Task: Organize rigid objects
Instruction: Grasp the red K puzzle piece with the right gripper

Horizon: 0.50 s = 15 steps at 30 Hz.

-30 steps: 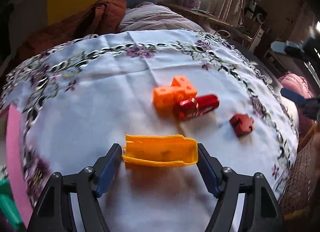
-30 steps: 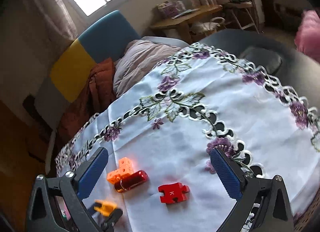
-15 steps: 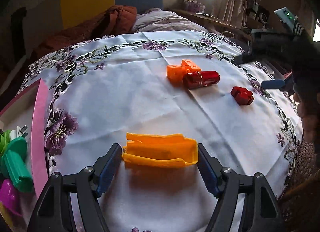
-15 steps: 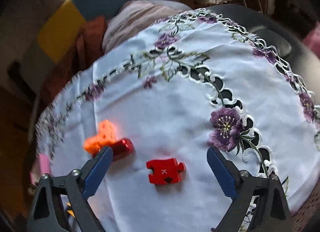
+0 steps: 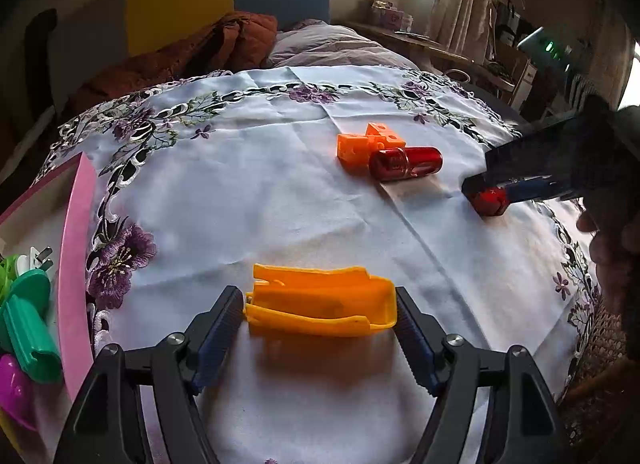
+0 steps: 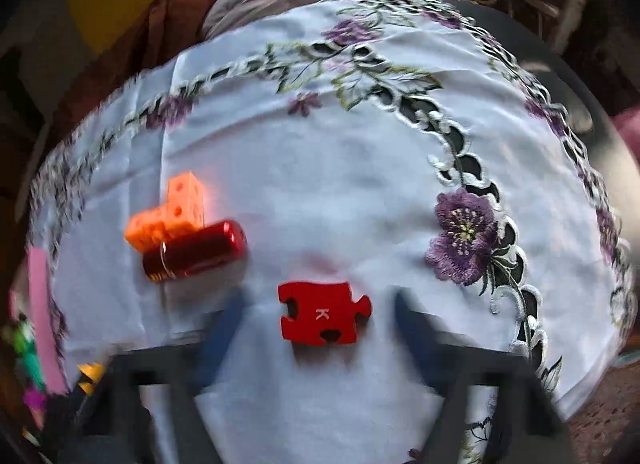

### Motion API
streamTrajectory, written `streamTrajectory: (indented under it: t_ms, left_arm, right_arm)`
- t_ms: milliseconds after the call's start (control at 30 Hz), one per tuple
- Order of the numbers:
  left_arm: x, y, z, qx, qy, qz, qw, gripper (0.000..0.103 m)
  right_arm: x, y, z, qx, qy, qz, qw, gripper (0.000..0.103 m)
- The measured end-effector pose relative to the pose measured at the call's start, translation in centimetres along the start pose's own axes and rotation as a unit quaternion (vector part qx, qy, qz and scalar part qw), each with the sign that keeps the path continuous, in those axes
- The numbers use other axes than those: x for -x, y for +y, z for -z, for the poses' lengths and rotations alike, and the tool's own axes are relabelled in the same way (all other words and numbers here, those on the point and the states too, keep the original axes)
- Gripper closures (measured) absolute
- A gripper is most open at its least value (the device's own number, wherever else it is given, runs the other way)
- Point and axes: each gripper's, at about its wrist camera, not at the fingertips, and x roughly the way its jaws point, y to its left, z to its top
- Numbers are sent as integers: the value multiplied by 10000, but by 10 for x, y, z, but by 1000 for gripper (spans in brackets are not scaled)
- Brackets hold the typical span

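My left gripper [image 5: 320,310] is shut on a yellow-orange plastic clip [image 5: 320,304] and holds it over the white embroidered tablecloth [image 5: 240,203]. My right gripper [image 6: 320,316] is open, its blurred fingers on either side of a red puzzle piece [image 6: 320,314] marked K that lies on the cloth. In the left wrist view the right gripper [image 5: 496,191] reaches in from the right around the red piece [image 5: 490,201]. An orange block cluster [image 5: 366,143] and a red cylinder [image 5: 406,161] lie touching in mid-table; both show in the right wrist view, block [image 6: 172,213] and cylinder [image 6: 196,250].
A pink-rimmed tray [image 5: 74,264] at the left table edge holds green [image 5: 26,320] and magenta [image 5: 14,392] plastic items. A sofa with brown and lilac cloth [image 5: 240,43] lies behind the table. A woven basket [image 5: 600,396] stands at the right.
My right gripper has come down and forward to straddle the red puzzle piece. My left gripper has drawn back toward the pink tray with the clip still in it.
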Motion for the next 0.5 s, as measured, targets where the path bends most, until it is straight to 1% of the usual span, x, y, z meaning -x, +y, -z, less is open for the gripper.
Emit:
streamTrajectory:
  t_ms: [67, 133, 200, 233, 300, 367, 500]
  left_arm:
    - [0, 0, 0, -11, -6, 0, 10000, 27]
    - [0, 0, 0, -5, -12, 11, 10000, 27]
    - [1, 0, 0, -25, -18, 5, 10000, 27]
    - [1, 0, 0, -39, -22, 4, 10000, 27]
    - [2, 1, 1, 8, -32, 13, 10000, 28]
    - [3, 2, 1, 57, -36, 30, 10000, 28]
    - [7, 2, 1, 141, -21, 113, 9998, 28]
  right_arm:
    - [-1, 6, 2, 195, -11, 175, 9997, 56]
    - [2, 6, 2, 144, -72, -98, 9998, 56]
    - [7, 9, 2, 215, -181, -489, 9984, 56]
    - [7, 13, 3, 297, -167, -569, 9978, 56]
    - [0, 21, 6, 480, 50, -707, 9963, 56]
    - [0, 26, 7, 638, 56, -623, 9960, 55]
    - [-3, 23, 7, 562, 78, -678, 9961, 55]
